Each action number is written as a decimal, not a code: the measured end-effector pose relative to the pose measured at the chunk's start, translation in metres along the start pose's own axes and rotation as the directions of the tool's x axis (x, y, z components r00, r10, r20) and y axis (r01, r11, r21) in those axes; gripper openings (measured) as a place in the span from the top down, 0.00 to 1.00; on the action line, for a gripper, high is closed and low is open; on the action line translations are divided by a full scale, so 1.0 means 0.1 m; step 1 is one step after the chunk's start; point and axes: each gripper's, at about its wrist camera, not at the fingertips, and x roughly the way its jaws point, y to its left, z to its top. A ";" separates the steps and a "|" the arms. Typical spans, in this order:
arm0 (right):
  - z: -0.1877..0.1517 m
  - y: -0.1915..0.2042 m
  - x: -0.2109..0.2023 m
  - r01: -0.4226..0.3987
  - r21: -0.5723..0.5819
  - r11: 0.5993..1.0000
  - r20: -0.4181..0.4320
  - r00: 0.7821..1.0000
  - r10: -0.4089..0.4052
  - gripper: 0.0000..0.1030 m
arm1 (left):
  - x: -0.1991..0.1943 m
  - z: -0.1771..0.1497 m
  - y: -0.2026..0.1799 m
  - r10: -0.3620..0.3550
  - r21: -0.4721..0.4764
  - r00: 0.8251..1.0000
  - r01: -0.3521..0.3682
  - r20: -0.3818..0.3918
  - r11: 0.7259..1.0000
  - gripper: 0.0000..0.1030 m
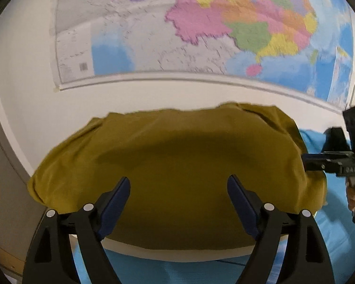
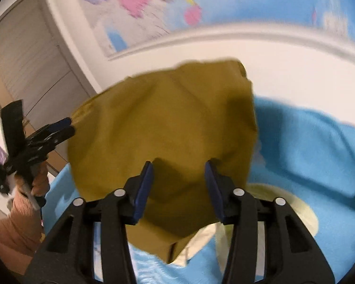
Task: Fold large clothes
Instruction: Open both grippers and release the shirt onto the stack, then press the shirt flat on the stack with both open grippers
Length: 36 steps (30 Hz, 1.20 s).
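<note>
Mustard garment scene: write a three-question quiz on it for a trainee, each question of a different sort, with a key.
1. True or false: the left gripper has its jaws wide apart over the mustard garment and pinches nothing.
2. What hangs behind the garment? A: a clock. B: a map. C: a mirror.
3. Fill the gap: the garment lies on a ___ cloth.

Key: 1 true; 2 B; 3 blue.
</note>
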 end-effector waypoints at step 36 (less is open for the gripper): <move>0.12 0.30 -0.26 0.033 -0.067 0.997 0.136 0.990 -0.024 0.54 | 0.07 -0.17 -0.23 -0.007 -0.034 0.999 0.009 0.046 0.999 0.18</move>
